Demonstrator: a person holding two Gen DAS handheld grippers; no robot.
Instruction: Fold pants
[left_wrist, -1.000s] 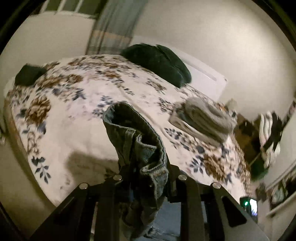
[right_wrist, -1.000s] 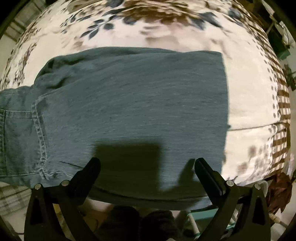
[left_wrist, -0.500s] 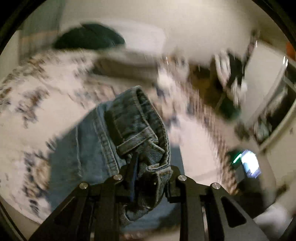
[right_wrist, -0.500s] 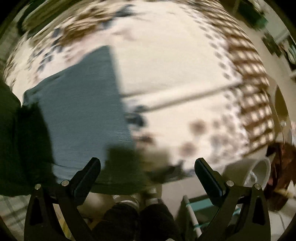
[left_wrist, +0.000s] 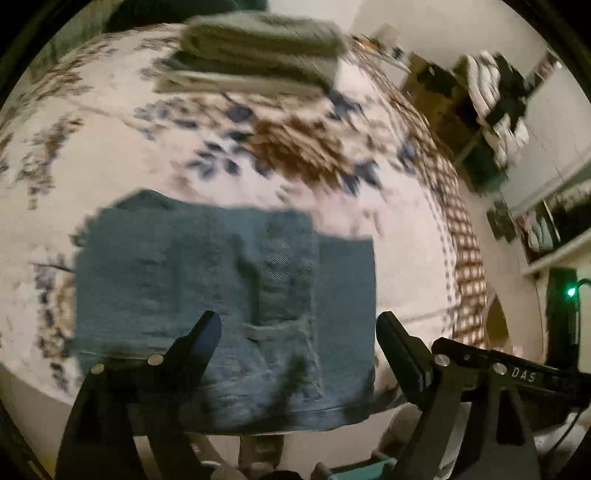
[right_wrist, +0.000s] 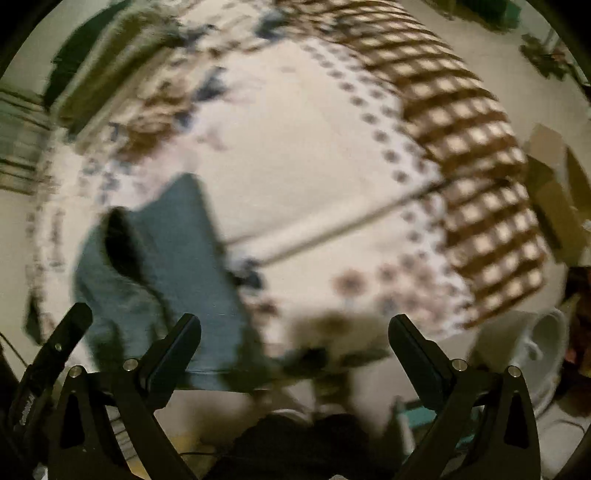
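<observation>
Left gripper (left_wrist: 297, 334) spread wide, empty, angled down over folded pants (left_wrist: 225, 295) on bed (left_wrist: 399, 236). Right gripper (right_wrist: 293, 338) likewise wide, empty, above bed edge beside pants.

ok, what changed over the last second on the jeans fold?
The left tongs let go: a second ago they were clamped on the bunched waistband, now they stand open above the jeans, which lie folded flat on the floral bedspread. The right tongs swung right, off the denim. Unchanged: right tongs open and empty, the folded grey stack in place.
</observation>
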